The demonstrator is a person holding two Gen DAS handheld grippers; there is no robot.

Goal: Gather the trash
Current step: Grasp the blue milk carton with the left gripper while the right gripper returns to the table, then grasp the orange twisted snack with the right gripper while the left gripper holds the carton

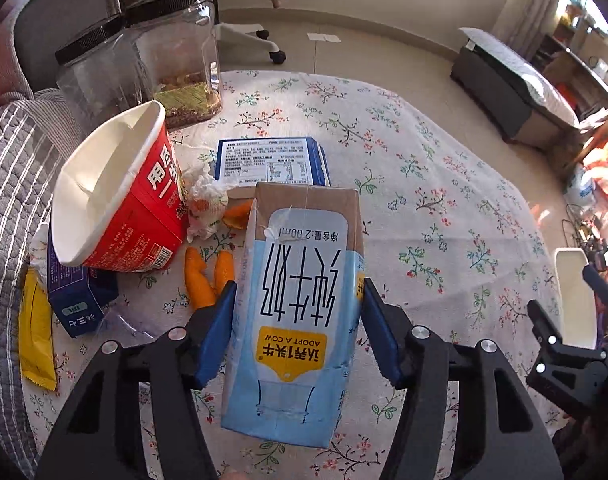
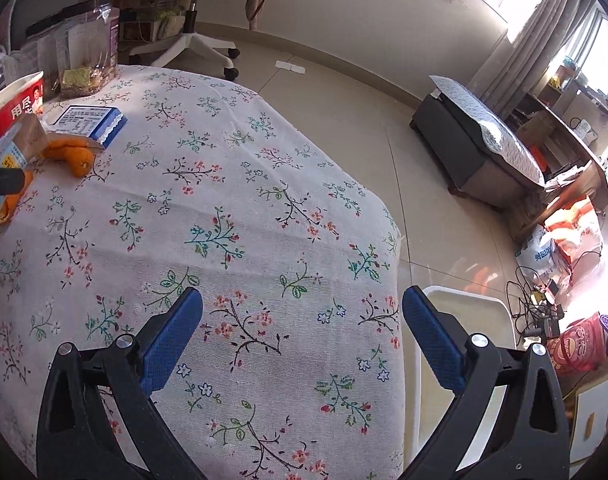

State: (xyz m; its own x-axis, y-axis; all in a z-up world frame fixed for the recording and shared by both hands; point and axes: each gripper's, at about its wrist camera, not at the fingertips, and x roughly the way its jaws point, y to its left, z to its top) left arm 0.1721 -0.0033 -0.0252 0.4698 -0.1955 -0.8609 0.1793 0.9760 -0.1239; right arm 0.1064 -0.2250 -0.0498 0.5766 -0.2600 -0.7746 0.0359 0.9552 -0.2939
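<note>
"ADOPT A COW" is printed on a yellow badge on the blue milk carton [image 1: 296,312], with large Chinese characters and "200ml" also seen on it. White Chinese characters are shown on the red paper bowl [image 1: 120,208]. The table on the blue box [image 1: 270,164] cannot be read.

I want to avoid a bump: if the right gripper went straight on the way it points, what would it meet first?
Probably the bare tablecloth. The right gripper is open and empty, angled down at the cloth with nothing in its line. The white bin sits off to its right, though depth is unclear.
</note>
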